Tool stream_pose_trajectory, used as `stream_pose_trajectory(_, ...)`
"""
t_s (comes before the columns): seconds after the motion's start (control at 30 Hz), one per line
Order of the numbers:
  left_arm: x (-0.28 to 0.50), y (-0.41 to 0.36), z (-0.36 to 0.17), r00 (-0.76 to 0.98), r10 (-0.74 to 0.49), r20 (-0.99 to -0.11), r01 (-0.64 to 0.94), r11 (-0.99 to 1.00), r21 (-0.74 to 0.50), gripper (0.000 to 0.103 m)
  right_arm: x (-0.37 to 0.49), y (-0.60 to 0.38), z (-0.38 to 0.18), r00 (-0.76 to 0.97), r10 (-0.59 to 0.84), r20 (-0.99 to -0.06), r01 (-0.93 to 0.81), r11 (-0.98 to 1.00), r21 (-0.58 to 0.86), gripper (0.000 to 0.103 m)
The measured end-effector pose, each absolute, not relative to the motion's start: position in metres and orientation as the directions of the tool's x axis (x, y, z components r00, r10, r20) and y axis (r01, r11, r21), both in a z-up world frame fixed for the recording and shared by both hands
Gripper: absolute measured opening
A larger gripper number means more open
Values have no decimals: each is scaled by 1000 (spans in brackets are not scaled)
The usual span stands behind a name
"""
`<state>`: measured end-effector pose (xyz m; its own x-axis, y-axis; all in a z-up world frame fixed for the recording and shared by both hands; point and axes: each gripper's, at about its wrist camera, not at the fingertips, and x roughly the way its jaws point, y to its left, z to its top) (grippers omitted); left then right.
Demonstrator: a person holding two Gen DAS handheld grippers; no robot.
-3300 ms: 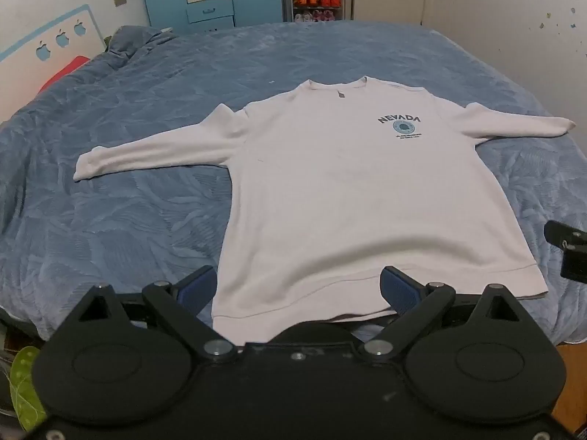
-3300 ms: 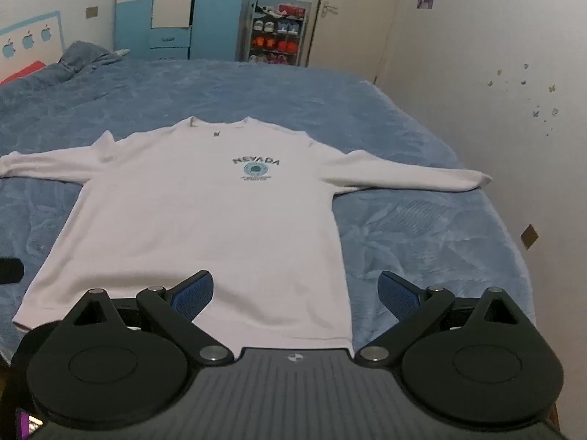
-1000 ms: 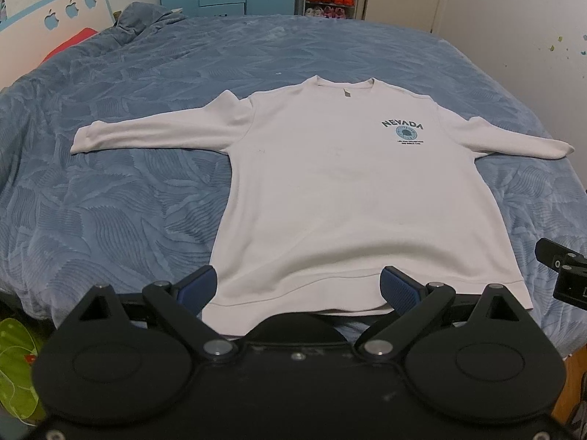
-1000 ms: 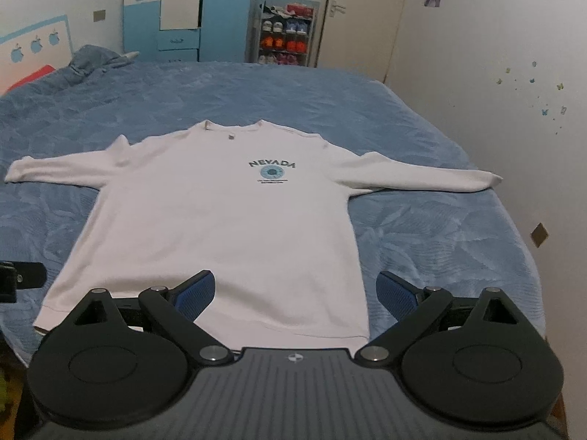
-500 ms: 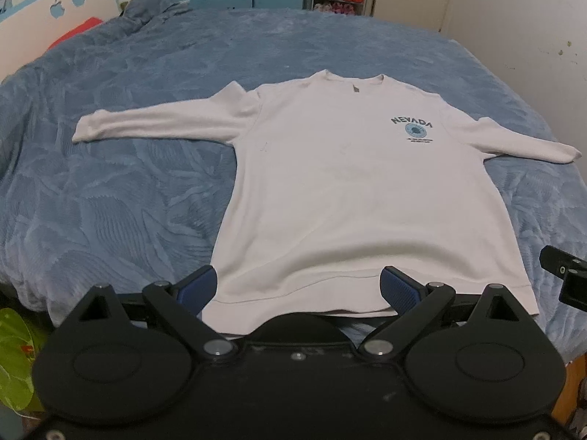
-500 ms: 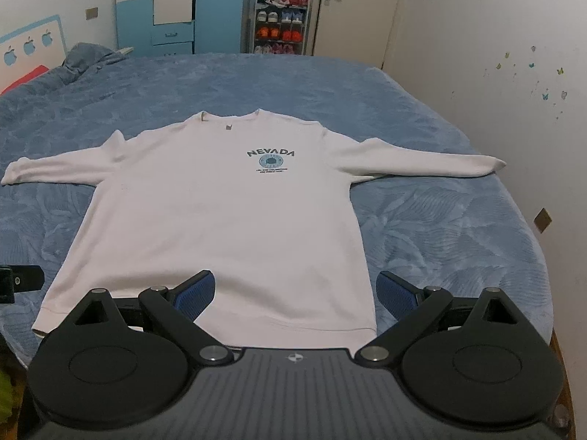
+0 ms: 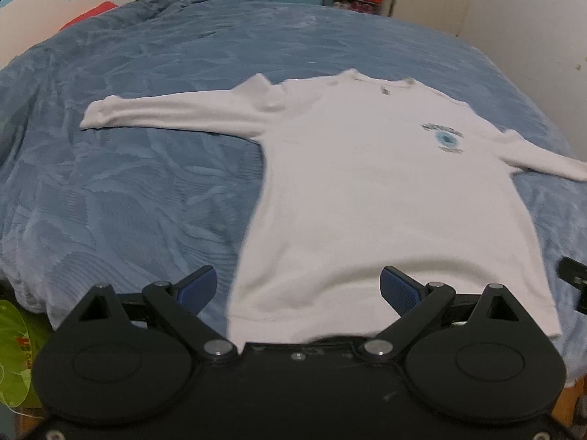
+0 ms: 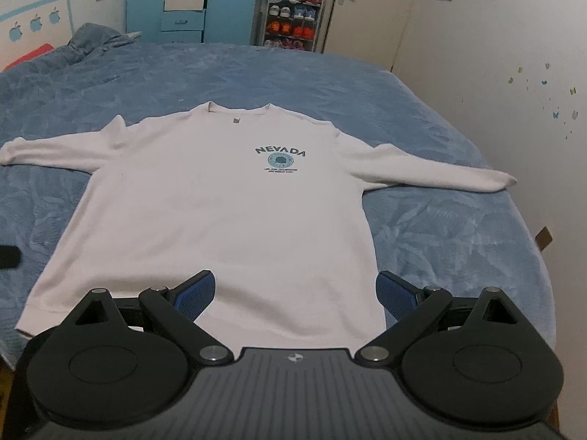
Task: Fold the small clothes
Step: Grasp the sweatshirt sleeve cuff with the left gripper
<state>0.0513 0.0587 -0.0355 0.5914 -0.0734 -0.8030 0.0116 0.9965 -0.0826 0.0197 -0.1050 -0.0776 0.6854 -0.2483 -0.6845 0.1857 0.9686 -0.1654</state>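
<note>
A white sweatshirt (image 8: 227, 212) is lying flat on the bed (image 8: 440, 242), front side up, with both sleeves spread out to the sides and the hem toward the cameras. The print on its chest is reading "NEVADA" in the right wrist view; in the left wrist view this print (image 7: 444, 137) is blurred. The blue bedspread (image 7: 139, 190) under it is showing a leaf pattern.

The left gripper (image 7: 298, 288) is hovering over the hem near the left corner of the sweatshirt, with its jaws spread wide and nothing between them. The right gripper (image 8: 295, 289) is hovering over the hem near the right corner, its jaws also wide apart and empty. Nothing is standing between the grippers and the cloth.

Around the bed, a blue and white wardrobe (image 8: 183, 3) and a shoe rack (image 8: 293, 18) are standing at the far wall. A bunched blanket (image 8: 95, 40) is lying at the far left corner of the bed. Something green (image 7: 13, 352) is showing beside the bed at the lower left of the left wrist view.

Compared with half a second ago, the left wrist view is turning to the left: the sweatshirt is now sitting more to the right of the frame and the picture is blurred by motion. The right wrist view is almost the same as before, and the sweatshirt is lying unchanged.
</note>
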Motion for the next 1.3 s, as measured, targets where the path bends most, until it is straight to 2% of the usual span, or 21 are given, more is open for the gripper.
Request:
stream_pose_trajectory(0.3,145,170,-61,629,79,-773,-208,976,-70,98,83,-126,-97,686,-204,-698,178,978,-110,103)
stream_pose_trajectory(0.43,213,241,-83,675,121,-728,-318,938,-139,98,121,-133,-115,656,-238,-716,195,970,-143,103)
stream_pose_trajectory(0.6,304,340,-124,685,159,-711,-437,870,-226,98,142,-138,-129,674,-282,-683,188,959,-211,103)
stream_pose_trajectory(0.77,378,418,-156,592,347,-727,-619,774,-134,98,154,-147,-144,654,-281,-703,194,960,-203,103)
stream_pose_trajectory(0.97,401,486,-179,578,304,-757,-728,611,-310,94,160,-149,-154,632,-304,-713,196,953,-232,103)
stream_pose_trajectory(1.1,409,469,-178,585,309,-750,-663,715,-223,92,162,-150,-157,623,-306,-720,208,952,-225,103)
stream_pose_trajectory(1.17,410,464,-179,599,290,-746,-624,753,-209,80,162,-150,-158,621,-305,-722,211,952,-221,103)
stream_pose_trajectory(1.2,411,463,-179,602,280,-748,-612,763,-207,60,163,-150,-159,618,-307,-724,212,952,-223,103)
stream_pose_trajectory(1.23,403,463,-180,602,274,-750,-606,769,-205,33,164,-149,-158,617,-308,-724,210,951,-226,103)
stream_pose_trajectory(1.3,403,464,-177,604,265,-752,-597,775,-206,16,164,-148,-156,619,-307,-723,206,952,-228,103)
